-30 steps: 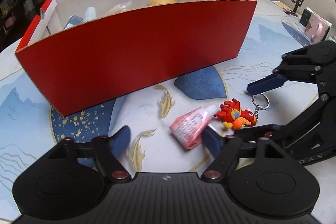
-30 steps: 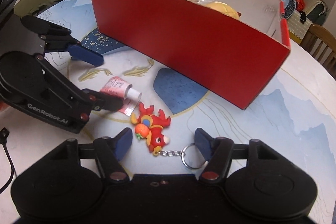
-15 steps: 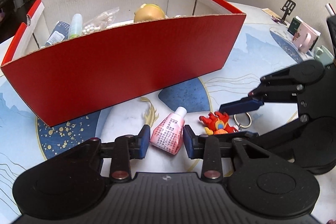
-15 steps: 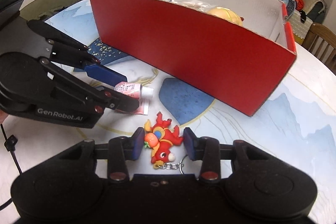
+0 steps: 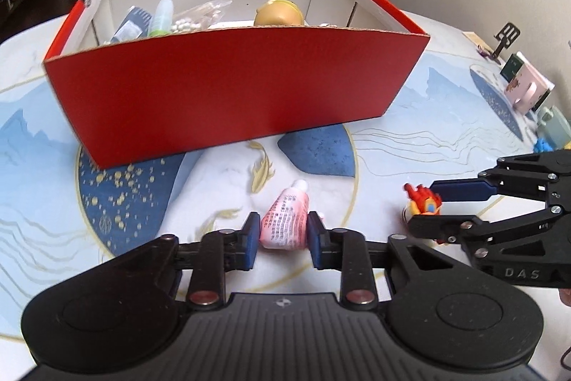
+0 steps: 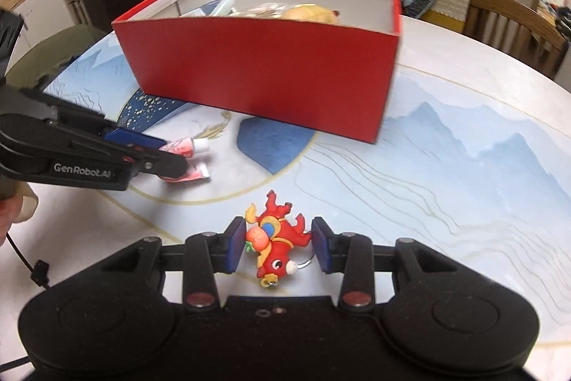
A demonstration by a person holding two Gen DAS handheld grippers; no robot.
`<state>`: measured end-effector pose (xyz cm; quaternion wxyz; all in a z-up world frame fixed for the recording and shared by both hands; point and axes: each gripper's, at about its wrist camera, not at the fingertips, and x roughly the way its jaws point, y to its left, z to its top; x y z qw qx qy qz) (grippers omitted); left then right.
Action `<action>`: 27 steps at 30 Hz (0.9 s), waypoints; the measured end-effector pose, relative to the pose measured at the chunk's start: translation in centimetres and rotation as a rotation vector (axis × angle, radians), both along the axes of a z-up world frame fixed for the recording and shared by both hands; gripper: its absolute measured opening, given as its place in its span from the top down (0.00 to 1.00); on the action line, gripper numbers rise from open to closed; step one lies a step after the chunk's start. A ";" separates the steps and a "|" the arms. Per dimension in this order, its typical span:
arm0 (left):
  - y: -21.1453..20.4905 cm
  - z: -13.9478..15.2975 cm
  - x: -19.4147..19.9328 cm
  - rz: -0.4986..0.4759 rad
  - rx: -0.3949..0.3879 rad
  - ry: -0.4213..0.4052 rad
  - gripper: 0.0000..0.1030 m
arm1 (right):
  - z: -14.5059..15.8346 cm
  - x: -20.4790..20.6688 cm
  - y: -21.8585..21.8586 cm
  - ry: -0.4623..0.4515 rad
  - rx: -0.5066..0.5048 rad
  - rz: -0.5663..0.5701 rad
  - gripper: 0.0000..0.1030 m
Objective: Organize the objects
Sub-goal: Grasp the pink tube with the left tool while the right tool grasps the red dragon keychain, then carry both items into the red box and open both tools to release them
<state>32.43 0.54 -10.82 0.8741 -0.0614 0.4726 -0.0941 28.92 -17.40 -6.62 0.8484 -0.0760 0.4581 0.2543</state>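
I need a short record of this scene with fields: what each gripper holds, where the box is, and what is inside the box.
left gripper: jaws just closing, pads pressed on the pink tube
right gripper: shut on the red dragon keychain
red box: on the table, behind both grippers, open top
box contents: yellow round toy, small green bottle, bag of white beads; the rest is hidden
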 end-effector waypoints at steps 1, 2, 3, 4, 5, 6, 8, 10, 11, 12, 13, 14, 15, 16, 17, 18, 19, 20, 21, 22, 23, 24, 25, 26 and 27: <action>0.1 0.1 -0.2 0.003 -0.003 0.002 0.76 | 0.4 -0.2 -0.2 -0.004 0.003 -0.007 0.62; 0.1 0.2 -0.5 0.003 -0.004 0.002 0.76 | 0.6 -0.3 -0.3 -0.006 0.004 -0.015 0.62; 0.1 0.3 -0.8 0.001 -0.003 0.002 0.76 | 1.0 -0.5 -0.4 -0.008 0.005 -0.021 0.62; 0.0 0.3 -1.0 -0.003 0.000 0.003 0.76 | 1.2 -0.7 -0.6 -0.008 0.009 -0.027 0.62; -0.1 0.3 -1.1 -0.004 0.004 0.005 0.76 | 1.5 -0.8 -0.7 -0.007 0.015 -0.034 0.62; -0.1 0.3 -1.3 -0.003 0.004 0.008 0.76 | 1.8 -0.9 -0.8 -0.004 0.023 -0.041 0.62; 0.0 0.6 -1.6 0.011 -0.015 0.012 0.76 | 2.3 -1.1 -1.1 0.002 0.038 -0.050 0.62; 0.2 1.1 -2.1 0.023 -0.042 0.013 0.76 | 3.1 -1.3 -1.3 -0.001 0.056 -0.053 0.62; 0.2 1.5 -2.3 0.024 -0.048 0.009 0.76 | 3.6 -1.4 -1.3 -0.004 0.062 -0.053 0.62; 0.2 2.0 -2.5 0.023 -0.049 0.004 0.76 | 4.1 -1.5 -1.4 -0.009 0.067 -0.052 0.62; 0.1 2.5 -2.8 0.021 -0.048 -0.001 0.76 | 4.5 -1.6 -1.4 -0.017 0.071 -0.050 0.62; 0.0 2.9 -3.0 0.019 -0.047 -0.007 0.76 | 5.0 -1.6 -1.3 -0.024 0.077 -0.048 0.62; 0.0 3.4 -3.2 0.016 -0.046 -0.013 0.76 | 5.6 -1.7 -1.3 -0.031 0.084 -0.044 0.62; -0.1 3.9 -3.4 0.014 -0.045 -0.019 0.76 | 6.1 -1.8 -1.2 -0.039 0.089 -0.041 0.62; -0.1 4.4 -3.5 0.012 -0.043 -0.026 0.76 | 6.7 -1.7 -1.0 -0.047 0.093 -0.037 0.62; -0.2 4.9 -3.6 0.009 -0.041 -0.034 0.76 | 7.2 -1.7 -0.8 -0.058 0.095 -0.031 0.62; -0.2 5.5 -3.7 0.007 -0.039 -0.042 0.76 | 7.8 -1.6 -0.6 -0.068 0.097 -0.026 0.62; -0.2 6.0 -3.7 0.007 -0.039 -0.049 0.76 | 8.3 -1.5 -0.4 -0.076 0.099 -0.022 0.62; -0.2 6.5 -3.8 0.006 -0.044 -0.054 0.76 | 8.9 -1.4 -0.2 -0.086 0.101 -0.016 0.62; -0.2 7.0 -3.7 0.005 -0.051 -0.061 0.76 | 9.4 -1.3 0.0 -0.099 0.105 -0.009 0.62; -0.2 7.5 -3.7 0.004 -0.056 -0.069 0.76 | 9.9 -1.1 0.1 -0.112 0.112 -0.002 0.62; -0.1 8.1 -3.7 0.004 -0.057 -0.078 0.76 | 10.5 -0.9 0.3 -0.124 0.119 0.006 0.62; -0.1 8.6 -3.7 0.003 -0.057 -0.087 0.76 | 11.0 -0.7 0.4 -0.133 0.124 0.012 0.62; 0.0 9.1 -3.6 0.003 -0.058 -0.098 0.76 | 11.4 -0.4 0.6 -0.144 0.127 0.018 0.62; 0.0 9.6 -3.4 0.004 -0.058 -0.107 0.76 | 11.9 -0.1 0.8 -0.155 0.128 0.024 0.62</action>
